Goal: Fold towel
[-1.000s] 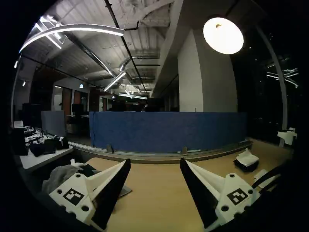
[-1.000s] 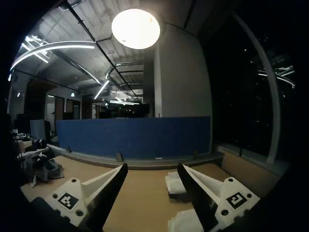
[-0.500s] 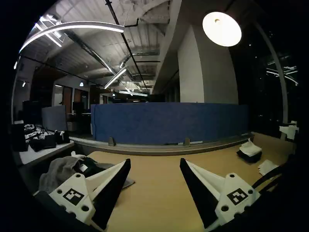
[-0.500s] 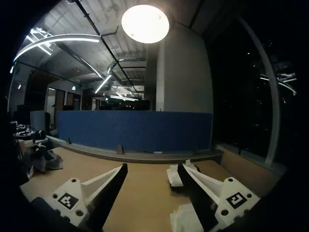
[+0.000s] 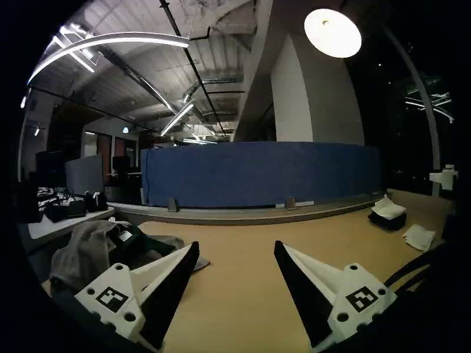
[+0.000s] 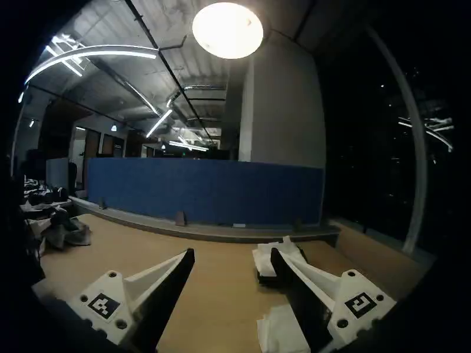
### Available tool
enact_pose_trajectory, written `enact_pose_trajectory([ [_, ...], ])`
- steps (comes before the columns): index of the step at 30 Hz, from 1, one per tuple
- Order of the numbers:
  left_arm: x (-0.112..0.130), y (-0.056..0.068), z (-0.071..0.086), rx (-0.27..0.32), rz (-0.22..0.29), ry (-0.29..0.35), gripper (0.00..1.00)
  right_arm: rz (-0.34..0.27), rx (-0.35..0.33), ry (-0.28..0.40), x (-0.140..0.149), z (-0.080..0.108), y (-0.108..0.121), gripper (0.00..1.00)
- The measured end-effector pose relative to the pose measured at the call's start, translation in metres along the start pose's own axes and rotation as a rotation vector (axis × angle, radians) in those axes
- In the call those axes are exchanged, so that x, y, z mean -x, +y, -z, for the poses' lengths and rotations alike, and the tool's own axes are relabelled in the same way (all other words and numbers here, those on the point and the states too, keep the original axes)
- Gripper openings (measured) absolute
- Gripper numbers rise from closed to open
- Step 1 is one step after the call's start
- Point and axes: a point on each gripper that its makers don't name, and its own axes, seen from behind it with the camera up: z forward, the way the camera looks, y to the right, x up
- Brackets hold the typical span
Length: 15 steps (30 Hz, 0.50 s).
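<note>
Tabletop [image 5: 247,259]: pale wood, running from both pairs of tongs back to the partition; it carries all the cloth

Partition [image 5: 259,173]: blue fabric screen, upright along the far edge of the tabletop

Ceiling lamp [image 5: 332,32]: round and lit, high above the partition

Grey towel heap [image 5: 82,253]: crumpled and unfolded, on the tabletop's left end, just beyond the left finger of the left tongs; whether it touches that finger cannot be told

Left tongs [image 5: 235,243]: fingers spread wide over bare wood, nothing between them

Right tongs [image 6: 231,250]: fingers likewise spread wide and empty, low over the tabletop

Folded white towel [image 5: 387,209]: lying on a dark stack at the tabletop's right end; in the right gripper view it sits just past the tip of the right finger, partly hidden by it

Loose white cloth [image 5: 419,235]: lying flat near the dark stack, on its nearer side, apart from it
</note>
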Motion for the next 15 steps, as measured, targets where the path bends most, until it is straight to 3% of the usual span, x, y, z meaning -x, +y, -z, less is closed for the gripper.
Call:
enact_pose_trajectory([
  [6,0.019,-0.014,-0.001,-0.022,0.017,0.015,0.94,0.037,-0.004,0.017,-0.005,-0.009,-0.005,1.00],
  [15,0.037,-0.024,-0.001,-0.031,0.036,0.020,0.94,0.041,-0.017,0.036,-0.005,-0.013,-0.019,1.00],
])
